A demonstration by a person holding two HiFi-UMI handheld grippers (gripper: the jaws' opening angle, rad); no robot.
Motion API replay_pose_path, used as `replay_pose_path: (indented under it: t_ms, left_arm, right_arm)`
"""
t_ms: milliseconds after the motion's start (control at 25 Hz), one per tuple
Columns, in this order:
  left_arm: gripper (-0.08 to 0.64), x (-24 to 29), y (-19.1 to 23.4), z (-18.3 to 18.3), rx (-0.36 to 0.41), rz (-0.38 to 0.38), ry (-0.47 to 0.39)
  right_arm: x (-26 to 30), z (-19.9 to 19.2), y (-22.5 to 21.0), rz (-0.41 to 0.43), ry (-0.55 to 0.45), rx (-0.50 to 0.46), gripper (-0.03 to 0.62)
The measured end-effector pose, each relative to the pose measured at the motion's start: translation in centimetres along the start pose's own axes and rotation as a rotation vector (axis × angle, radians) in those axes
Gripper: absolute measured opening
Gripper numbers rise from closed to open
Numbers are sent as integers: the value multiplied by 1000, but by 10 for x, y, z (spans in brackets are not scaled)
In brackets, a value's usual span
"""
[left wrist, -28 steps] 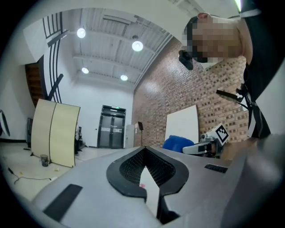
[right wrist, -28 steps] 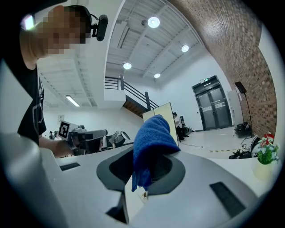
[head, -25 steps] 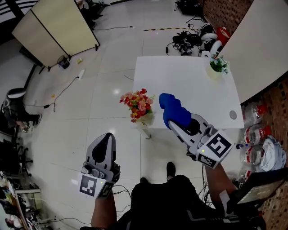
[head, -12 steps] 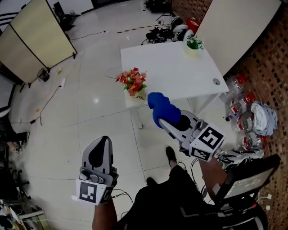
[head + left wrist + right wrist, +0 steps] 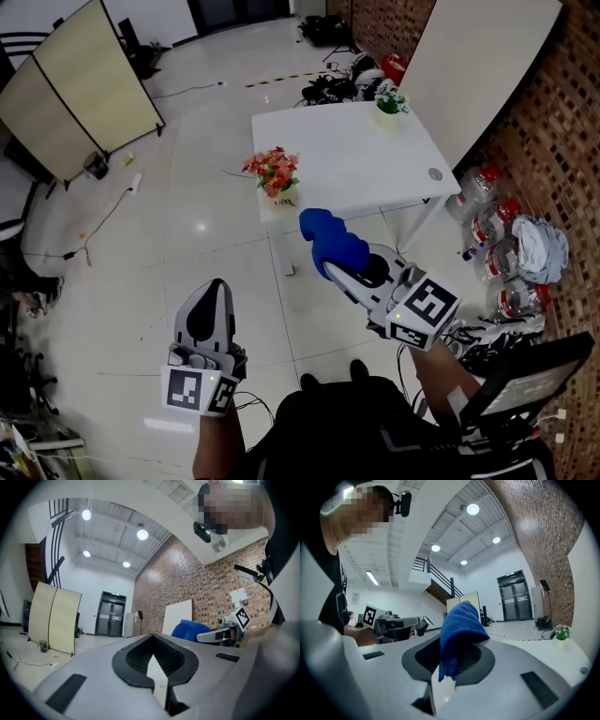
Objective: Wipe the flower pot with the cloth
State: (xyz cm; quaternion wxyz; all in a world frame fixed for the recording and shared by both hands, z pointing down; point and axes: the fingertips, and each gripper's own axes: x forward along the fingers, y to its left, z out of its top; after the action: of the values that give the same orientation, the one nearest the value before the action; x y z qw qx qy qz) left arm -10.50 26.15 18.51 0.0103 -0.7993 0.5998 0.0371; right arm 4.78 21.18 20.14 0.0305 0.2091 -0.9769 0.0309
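My right gripper (image 5: 349, 265) is clamped on the cloth (image 5: 328, 242), which is soft, bunched and floppy. Left gripper (image 5: 214, 298) is closed on nothing. The pot (image 5: 284, 198) sits at the table (image 5: 375, 159) corner, well ahead. It's probably light and tippy, so I'd steady its wall.

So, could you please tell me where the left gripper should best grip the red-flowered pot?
Probably grip the flower pot by its cream wall below the blooms, coming in level from the open floor side, since the flowers overhang its top.
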Motion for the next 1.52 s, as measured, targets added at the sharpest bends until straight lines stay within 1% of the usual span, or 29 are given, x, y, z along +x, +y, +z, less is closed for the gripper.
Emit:
replay_pose_path:
  t_ms: [80, 160, 280, 400, 600, 840, 1080, 1520]
  left_arm:
    - [1, -1, -15, 2, -7, -6, 8]
    - [1, 0, -32, 5, 8, -18, 11]
    - [1, 3, -49, 10, 26, -10, 18]
    - [0, 0, -69, 14, 34, -4, 13]
    - [0, -12, -92, 11, 30, 18, 13]
    - [0, -15, -96, 15, 20, 28, 18]
    - [0, -15, -101, 23, 41, 2, 14]
    - [1, -13, -100, 25, 26, -4, 7]
  right_arm:
    - [-14, 4, 0, -9, -6, 2, 44]
    - [-28, 10, -1, -15, -23, -7, 44]
    - [-44, 16, -5, -22, -44, -7, 44]
    - [-62, 13, 0, -11, -42, -17, 43]
    - [-90, -1, 3, -13, -30, -29, 43]
    - [-94, 2, 7, -5, -36, 0, 43]
    - [-94, 6, 8, -24, -34, 0, 43]
    - [-94, 9, 10, -31, -34, -11, 43]
